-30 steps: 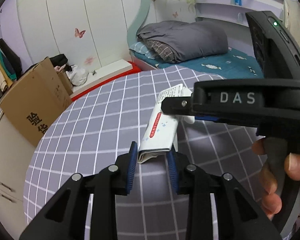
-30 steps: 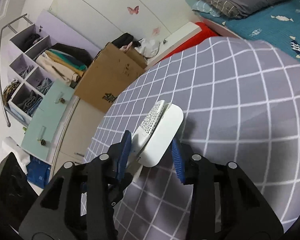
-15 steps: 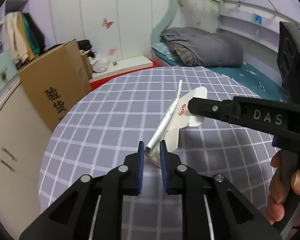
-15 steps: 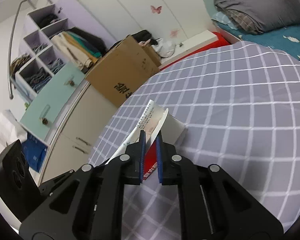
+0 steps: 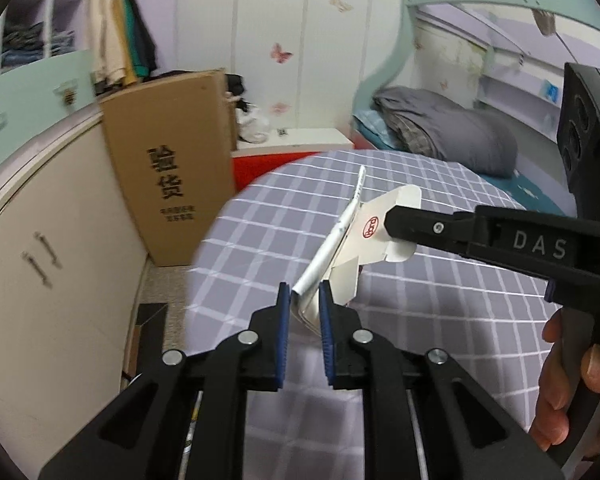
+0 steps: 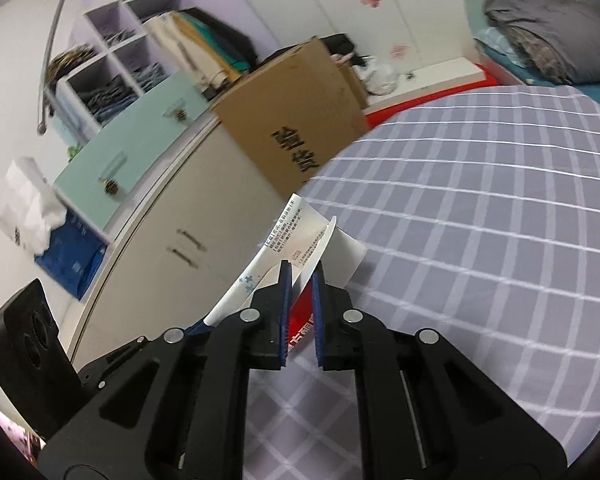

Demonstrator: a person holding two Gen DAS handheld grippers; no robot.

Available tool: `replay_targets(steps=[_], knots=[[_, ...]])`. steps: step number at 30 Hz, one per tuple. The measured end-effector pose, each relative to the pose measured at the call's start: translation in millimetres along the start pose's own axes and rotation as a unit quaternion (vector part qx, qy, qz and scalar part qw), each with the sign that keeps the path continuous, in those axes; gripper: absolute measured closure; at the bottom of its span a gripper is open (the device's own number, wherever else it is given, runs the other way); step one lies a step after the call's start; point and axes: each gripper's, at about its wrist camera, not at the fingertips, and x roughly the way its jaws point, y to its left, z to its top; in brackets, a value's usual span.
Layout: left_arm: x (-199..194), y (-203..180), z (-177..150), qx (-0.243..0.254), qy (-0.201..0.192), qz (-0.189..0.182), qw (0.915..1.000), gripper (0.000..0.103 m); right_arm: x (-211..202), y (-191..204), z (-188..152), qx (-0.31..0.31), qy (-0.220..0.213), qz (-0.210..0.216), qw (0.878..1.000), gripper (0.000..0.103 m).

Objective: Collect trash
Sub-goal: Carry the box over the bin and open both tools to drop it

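Two tongs clamped on one flattened white carton (image 5: 374, 236), left tongs (image 5: 305, 300), right tongs (image 6: 300, 280), above checked bedcover (image 5: 440, 300).

The black right gripper (image 5: 396, 226) carries white letters "DAS" – the brown cardboard box (image 5: 172, 188) shows large black characters "验货"; print on the flattened white carton (image 6: 296, 240) is too small to read.

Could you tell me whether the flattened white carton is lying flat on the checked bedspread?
No, the flattened white carton hangs above the checked bedspread, pinched at either end by both hand-held grippers.
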Motion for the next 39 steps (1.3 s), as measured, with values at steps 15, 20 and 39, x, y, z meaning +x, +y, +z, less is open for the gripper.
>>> replay_targets(steps=[15,20,39], knots=[[-52,180,-76,-0.119,0.007,0.092,0.9886,0.089,121,162,-63,-0.097,0.097,0.073,0.988,0.093],[-42,224,-102,-0.144,0.03,0.121,0.9817,0.089,169,192,-85,-0.117,0.133,0.078,0.981,0.093],[40,312,-153,-0.206,0.116,0.159,0.9586,0.046,306,206,-132,-0.121,0.227,0.055,0.965,0.052]])
